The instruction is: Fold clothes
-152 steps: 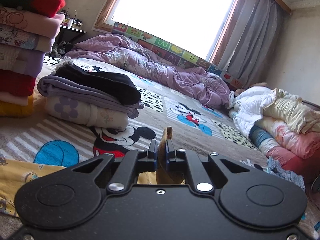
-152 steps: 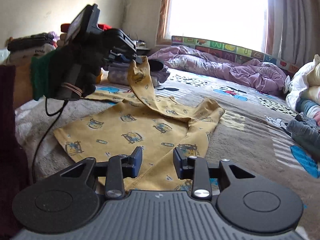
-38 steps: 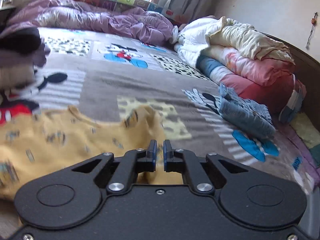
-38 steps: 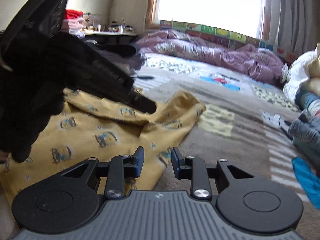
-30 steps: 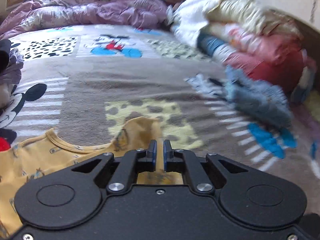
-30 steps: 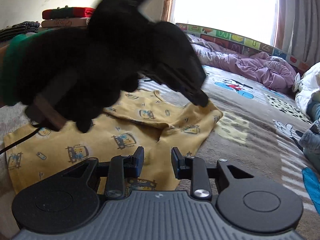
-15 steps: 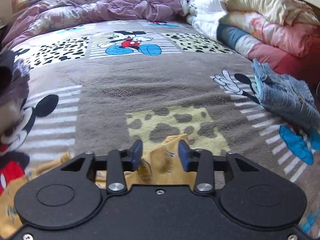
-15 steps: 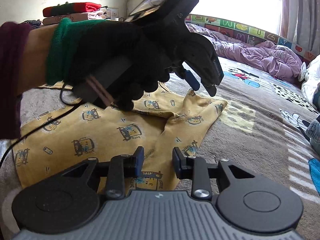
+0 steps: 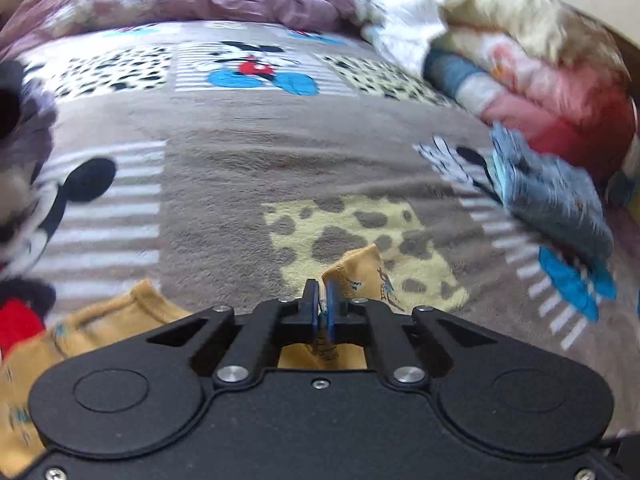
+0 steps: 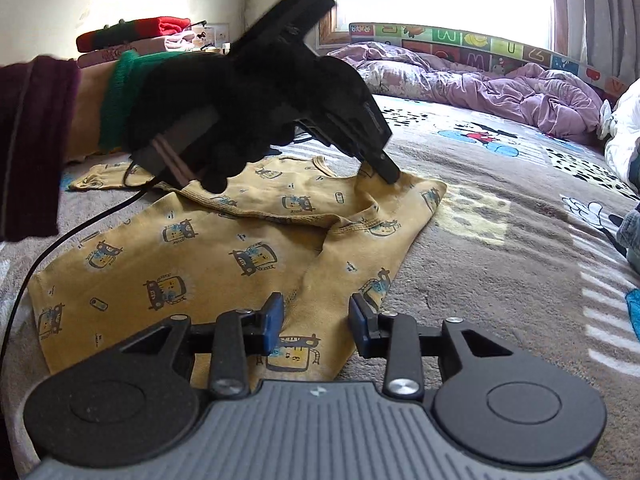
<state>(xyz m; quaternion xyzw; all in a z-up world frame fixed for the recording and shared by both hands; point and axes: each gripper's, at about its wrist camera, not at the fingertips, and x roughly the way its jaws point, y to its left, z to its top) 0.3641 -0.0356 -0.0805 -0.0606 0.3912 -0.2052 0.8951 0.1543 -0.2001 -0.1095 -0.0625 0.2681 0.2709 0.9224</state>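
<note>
A yellow child's top (image 10: 208,252) with small cartoon prints lies spread on the bed blanket, one sleeve folded across its body. My left gripper (image 9: 321,303) is shut on the top's far shoulder corner (image 9: 356,276); it also shows in the right wrist view (image 10: 390,174), held by a black-gloved hand and pressed down on that corner. My right gripper (image 10: 316,322) is open and empty, low over the top's near hem.
The bed is covered by a grey cartoon-mouse blanket (image 9: 224,160). A folded blue denim garment (image 9: 552,196) and piled quilts (image 9: 520,48) lie at the right. A purple duvet (image 10: 500,84) lies by the window. Folded clothes (image 10: 132,36) are stacked at the far left.
My left gripper opened after letting the sleeve down, then moved to the top's far shoulder corner and shut on it. My right gripper stayed open near the hem.
</note>
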